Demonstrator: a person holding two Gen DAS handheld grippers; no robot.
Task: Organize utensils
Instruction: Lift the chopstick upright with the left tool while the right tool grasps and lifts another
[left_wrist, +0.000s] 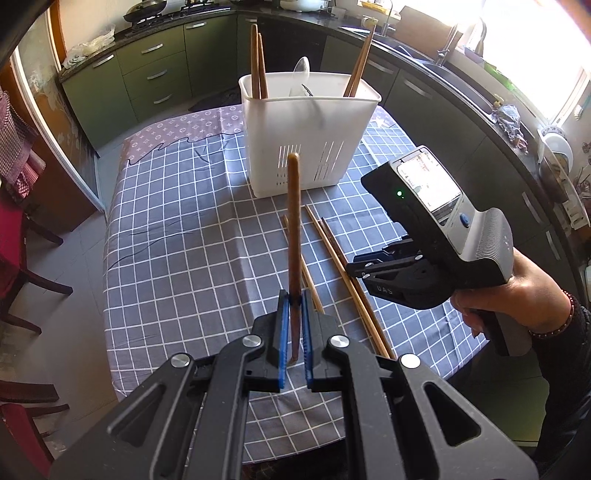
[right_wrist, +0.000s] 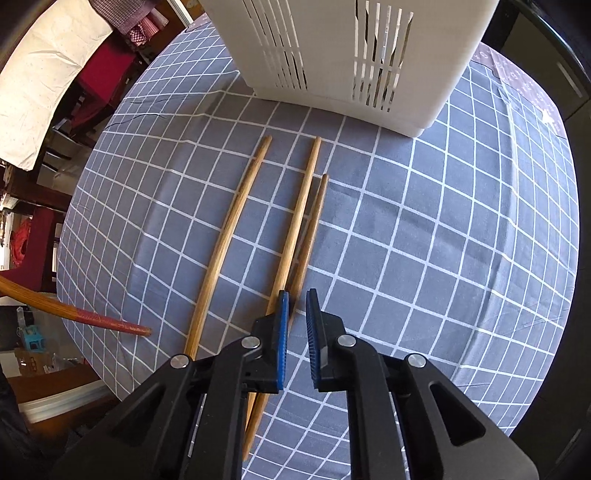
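Checked cloth (right_wrist: 424, 221); left gripper (left_wrist: 294, 295) jaws clamp round wooden chopstick (left_wrist: 293, 221); right gripper (right_wrist: 297, 295) jaws together, empty.

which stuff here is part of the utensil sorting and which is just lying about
Job:
- held chopstick in left gripper
- three loose chopsticks
- white holder
- right gripper

Lying about:
- wok
- red chair
- plastic bag

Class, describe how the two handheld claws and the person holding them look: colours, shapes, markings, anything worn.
Both the left claw and right claw have black angular frames, silver pivot bolts and ribbed blue pads. The right unit carries a screen and a green light. The right hand wears a dark bead bracelet and dark sleeve.
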